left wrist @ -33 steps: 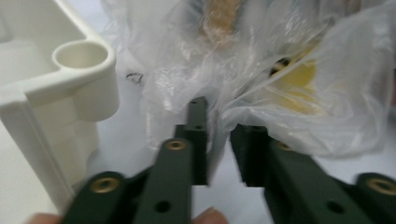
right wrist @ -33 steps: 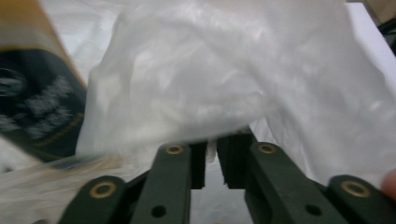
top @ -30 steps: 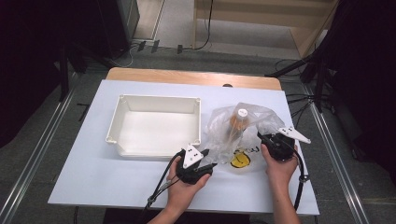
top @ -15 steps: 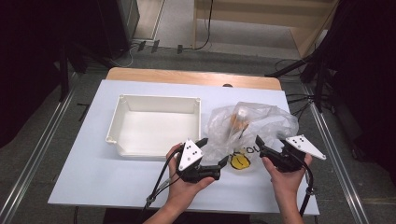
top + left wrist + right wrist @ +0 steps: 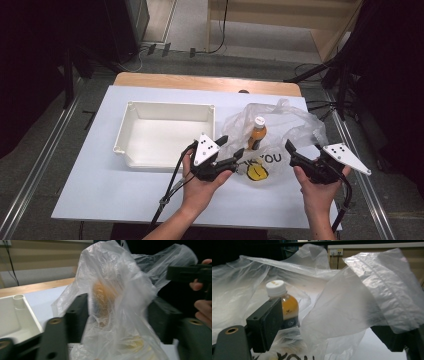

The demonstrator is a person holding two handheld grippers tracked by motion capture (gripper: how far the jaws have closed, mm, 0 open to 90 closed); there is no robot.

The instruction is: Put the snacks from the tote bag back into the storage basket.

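A clear plastic bag [image 5: 287, 122] with a yellow smiley print lies crumpled at the table's middle right. An orange juice bottle [image 5: 256, 134] with a white cap stands upright inside it. My left gripper [image 5: 230, 147] is open at the bag's left edge, and bag film [image 5: 120, 290] bulges between its jaws with the bottle [image 5: 101, 297] blurred behind. My right gripper [image 5: 295, 155] is open at the bag's front right. In the right gripper view the bottle [image 5: 284, 305] shows past the left jaw, and a fold of bag [image 5: 357, 302] hangs in front of the gap.
A white rectangular tray [image 5: 170, 106] sits left of the bag, with nothing in it; its corner [image 5: 20, 302] appears in the left gripper view. A wooden strip borders the table's far edge. Cables trail from both grippers toward the front edge.
My left gripper has moved forward up to the bag's left edge. The right gripper has drawn back slightly and turned, and the bag has spread wider around the bottle.
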